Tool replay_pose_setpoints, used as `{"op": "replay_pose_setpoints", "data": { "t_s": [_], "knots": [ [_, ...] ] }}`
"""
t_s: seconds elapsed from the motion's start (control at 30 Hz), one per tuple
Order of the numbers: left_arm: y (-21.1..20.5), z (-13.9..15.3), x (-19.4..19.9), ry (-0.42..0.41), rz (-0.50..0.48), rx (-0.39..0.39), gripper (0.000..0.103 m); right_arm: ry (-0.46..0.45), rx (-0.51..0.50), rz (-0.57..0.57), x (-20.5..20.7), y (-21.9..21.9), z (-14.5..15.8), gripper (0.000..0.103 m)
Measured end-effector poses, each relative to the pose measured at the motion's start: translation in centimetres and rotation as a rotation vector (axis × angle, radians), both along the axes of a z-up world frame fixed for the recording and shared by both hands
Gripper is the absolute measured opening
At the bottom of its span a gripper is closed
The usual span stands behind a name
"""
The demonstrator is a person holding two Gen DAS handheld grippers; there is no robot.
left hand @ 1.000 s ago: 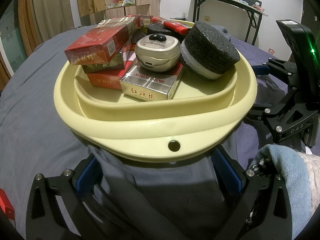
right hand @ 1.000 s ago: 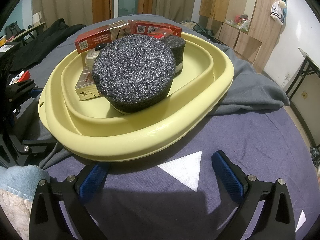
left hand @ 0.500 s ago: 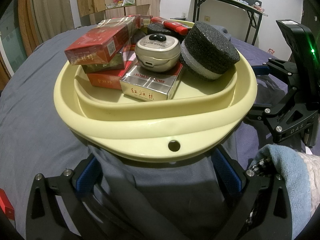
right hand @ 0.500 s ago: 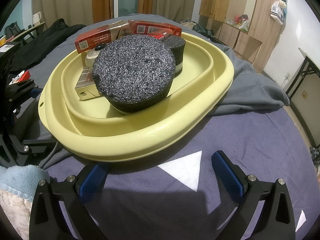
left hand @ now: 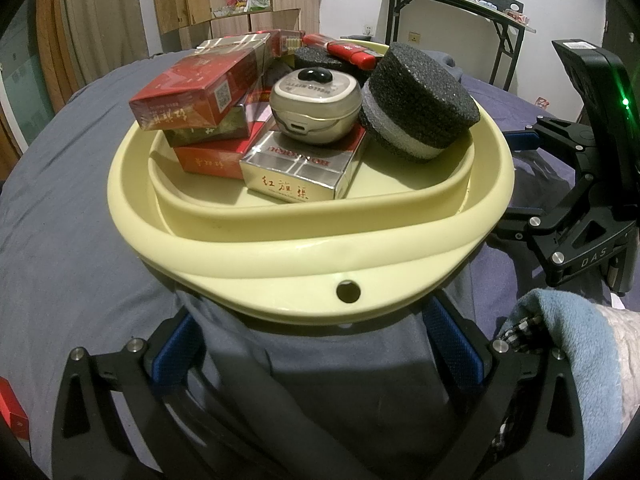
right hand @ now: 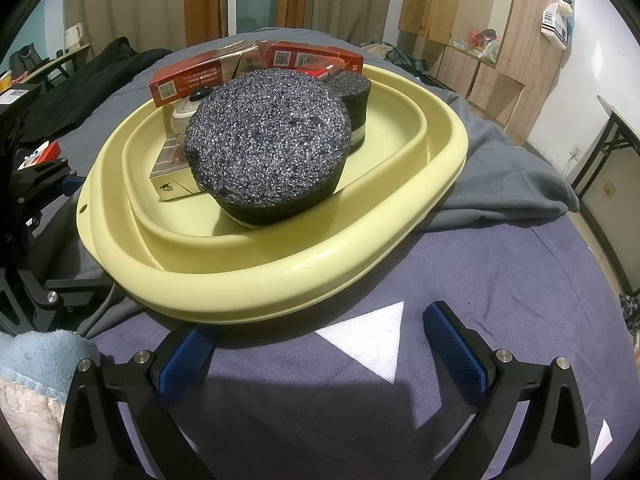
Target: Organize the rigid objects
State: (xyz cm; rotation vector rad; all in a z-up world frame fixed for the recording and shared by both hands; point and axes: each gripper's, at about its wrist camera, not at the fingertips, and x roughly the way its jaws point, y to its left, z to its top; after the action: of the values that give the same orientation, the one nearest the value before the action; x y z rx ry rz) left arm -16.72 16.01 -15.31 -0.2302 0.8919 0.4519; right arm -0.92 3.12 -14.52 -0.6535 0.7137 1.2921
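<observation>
A pale yellow basin [left hand: 280,248] [right hand: 280,280] sits on grey cloth on the bed. In it lie red cigarette boxes [left hand: 192,96] [right hand: 188,76], a silver box [left hand: 300,172], a round beige case [left hand: 316,108], a black foam disc [left hand: 420,96] [right hand: 268,136], a second foam disc [right hand: 354,88] and a red lighter [left hand: 352,50]. My left gripper [left hand: 316,352] is open and empty just before the basin's near rim. My right gripper [right hand: 320,356] is open and empty, low before the rim on its side.
A small red box [left hand: 14,412] lies at the left edge of the left wrist view, and one [right hand: 42,154] lies by the left gripper in the right view. A blue towel [left hand: 560,344] covers the hand. A folding table [left hand: 452,4] and wooden cupboards [right hand: 480,32] stand behind.
</observation>
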Motion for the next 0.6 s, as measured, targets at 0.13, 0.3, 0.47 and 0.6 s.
{"op": "replay_pose_setpoints", "data": {
  "t_s": [0.13,0.3,0.47,0.6],
  "knots": [
    [0.0,0.0,0.0,0.0,0.0,0.0,0.103,0.0,0.0,0.0,-0.03,0.0,-0.01,0.103],
    [-0.01,0.02,0.04,0.0,0.0,-0.002,0.103,0.0,0.0,0.0,0.0,-0.01,0.0,0.103],
    [-0.06,0.05,-0.03,-0.001,0.0,-0.002,0.103,0.0,0.0,0.0,-0.01,-0.01,0.0,0.103],
    [-0.03,0.04,-0.06,-0.001,0.0,-0.003,0.103,0.0,0.0,0.0,0.0,-0.02,0.0,0.103]
  ]
}}
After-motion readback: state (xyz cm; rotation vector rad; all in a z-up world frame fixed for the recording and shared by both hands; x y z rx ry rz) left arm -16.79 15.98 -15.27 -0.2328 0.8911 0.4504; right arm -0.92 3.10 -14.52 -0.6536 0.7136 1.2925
